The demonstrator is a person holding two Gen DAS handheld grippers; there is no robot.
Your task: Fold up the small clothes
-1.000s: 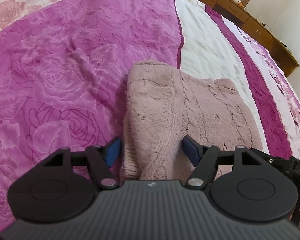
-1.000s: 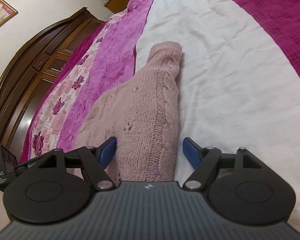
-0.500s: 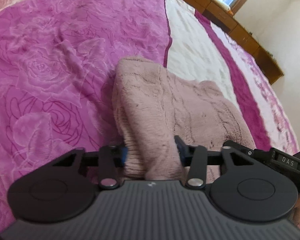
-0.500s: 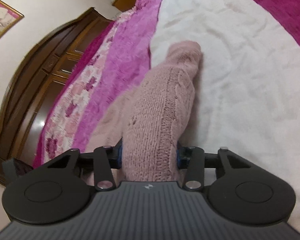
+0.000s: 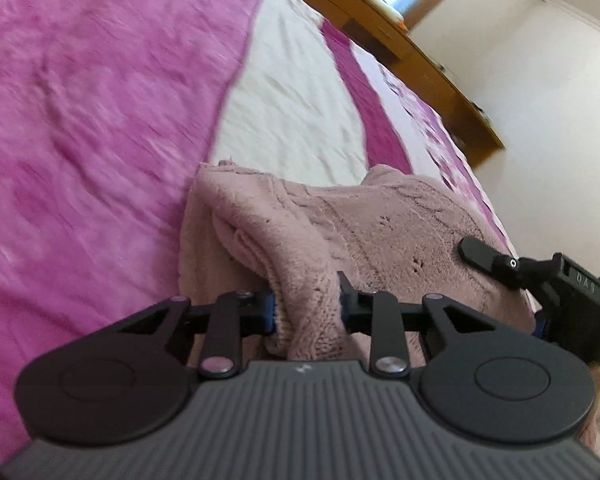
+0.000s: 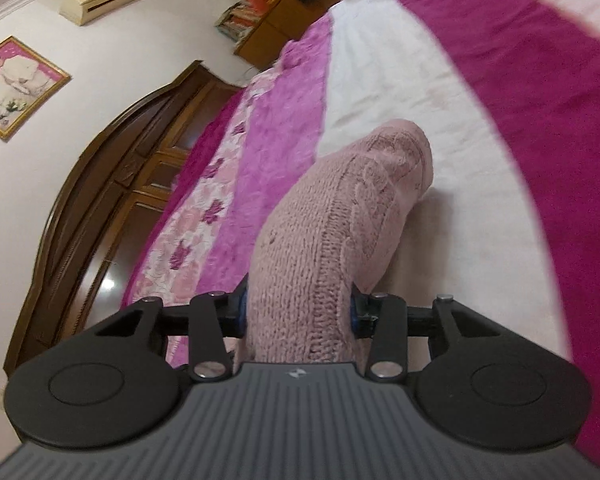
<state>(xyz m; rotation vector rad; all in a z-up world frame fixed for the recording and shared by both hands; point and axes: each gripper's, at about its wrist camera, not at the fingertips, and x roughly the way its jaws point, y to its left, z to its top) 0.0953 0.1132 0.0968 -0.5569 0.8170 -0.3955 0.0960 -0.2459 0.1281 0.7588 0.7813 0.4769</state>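
Note:
A dusty-pink cable-knit sweater (image 5: 380,224) lies folded on the bed. My left gripper (image 5: 307,304) is shut on its near edge and lifts that edge off the lower layers. My right gripper (image 6: 298,312) is shut on the other part of the near edge of the sweater (image 6: 340,216), which rises in a hump over the white stripe. The right gripper's body shows at the right of the left wrist view (image 5: 560,288). The blue pads are mostly buried in the knit.
The bed cover has magenta (image 5: 80,120), white (image 5: 284,100) and floral stripes. A wooden cabinet (image 5: 420,52) runs along the far side. A dark wooden headboard (image 6: 100,184) and a framed picture (image 6: 16,84) stand to the left in the right wrist view.
Both grippers closed on the sweater's near edge, then rose and tilted, lifting the edge off the bed. The views are blurred from motion.

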